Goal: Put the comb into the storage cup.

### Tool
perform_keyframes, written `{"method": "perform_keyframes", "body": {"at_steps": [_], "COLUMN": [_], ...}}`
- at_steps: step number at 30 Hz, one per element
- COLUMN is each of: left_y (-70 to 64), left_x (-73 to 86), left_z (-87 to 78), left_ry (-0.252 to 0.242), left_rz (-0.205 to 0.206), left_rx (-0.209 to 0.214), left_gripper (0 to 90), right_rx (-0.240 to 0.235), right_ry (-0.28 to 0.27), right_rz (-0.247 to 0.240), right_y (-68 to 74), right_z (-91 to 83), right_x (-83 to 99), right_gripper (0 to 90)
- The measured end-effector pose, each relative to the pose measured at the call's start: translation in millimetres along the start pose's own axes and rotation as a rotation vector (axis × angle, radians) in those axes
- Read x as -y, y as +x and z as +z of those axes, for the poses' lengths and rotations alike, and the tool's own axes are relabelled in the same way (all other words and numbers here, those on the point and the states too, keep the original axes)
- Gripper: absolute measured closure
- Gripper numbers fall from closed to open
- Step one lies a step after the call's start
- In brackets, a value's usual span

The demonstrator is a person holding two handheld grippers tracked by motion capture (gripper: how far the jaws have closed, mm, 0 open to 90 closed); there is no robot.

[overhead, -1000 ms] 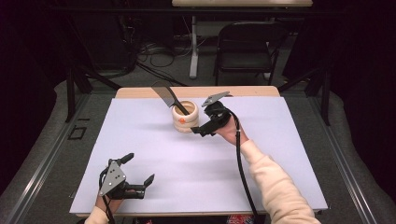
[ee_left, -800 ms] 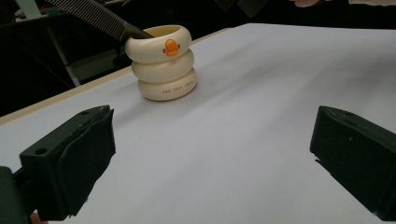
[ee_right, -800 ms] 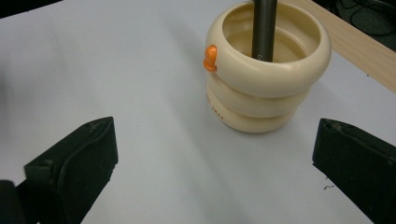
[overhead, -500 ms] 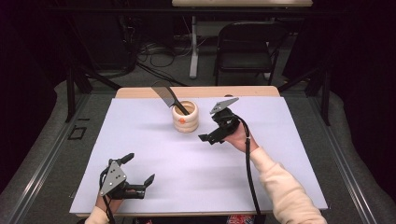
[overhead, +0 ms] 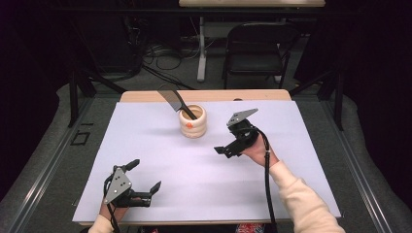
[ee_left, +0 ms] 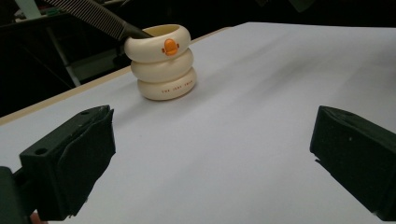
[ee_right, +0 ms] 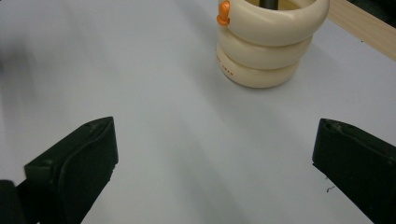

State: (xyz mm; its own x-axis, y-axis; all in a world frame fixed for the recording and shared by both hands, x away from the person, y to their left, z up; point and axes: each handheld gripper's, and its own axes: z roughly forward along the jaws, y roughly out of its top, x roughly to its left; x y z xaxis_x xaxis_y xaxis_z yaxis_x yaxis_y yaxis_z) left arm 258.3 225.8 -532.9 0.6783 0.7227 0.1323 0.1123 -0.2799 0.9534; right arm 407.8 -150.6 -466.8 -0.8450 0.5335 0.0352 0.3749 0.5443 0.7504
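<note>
The comb [overhead: 171, 99] stands tilted in the cream ringed holder [overhead: 193, 121] at the far middle of the white mat [overhead: 145, 145]. The right gripper [overhead: 227, 150] hovers just right of the holder, jaws wide apart and empty — the placing looks done. The left gripper [overhead: 144, 177] rests well nearer than the holder, jaws also spread; next probably calls for clearing away.

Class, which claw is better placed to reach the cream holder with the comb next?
Probably the right claw: it hovers open beside the holder; the left claw sits open at the near edge.
</note>
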Motion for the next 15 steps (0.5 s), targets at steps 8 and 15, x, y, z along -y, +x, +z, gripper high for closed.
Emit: {"method": "perform_keyframes", "body": {"at_steps": [8, 15], "left_y": [0.1, 0.9], "left_x": [0.2, 0.6], "left_z": [-0.1, 0.3], "left_ry": [0.001, 0.004], "left_rz": [0.000, 0.000], "left_rx": [-0.001, -0.002], "left_gripper": [0.1, 0.1], "right_rx": [0.004, 0.019], "right_ry": [0.001, 0.004], "right_rz": [0.010, 0.021], "right_y": [6.1, 8.3], "right_z": [-9.1, -18.3], "right_x": [13.2, 25.8], "right_gripper": [0.0, 0.0]}}
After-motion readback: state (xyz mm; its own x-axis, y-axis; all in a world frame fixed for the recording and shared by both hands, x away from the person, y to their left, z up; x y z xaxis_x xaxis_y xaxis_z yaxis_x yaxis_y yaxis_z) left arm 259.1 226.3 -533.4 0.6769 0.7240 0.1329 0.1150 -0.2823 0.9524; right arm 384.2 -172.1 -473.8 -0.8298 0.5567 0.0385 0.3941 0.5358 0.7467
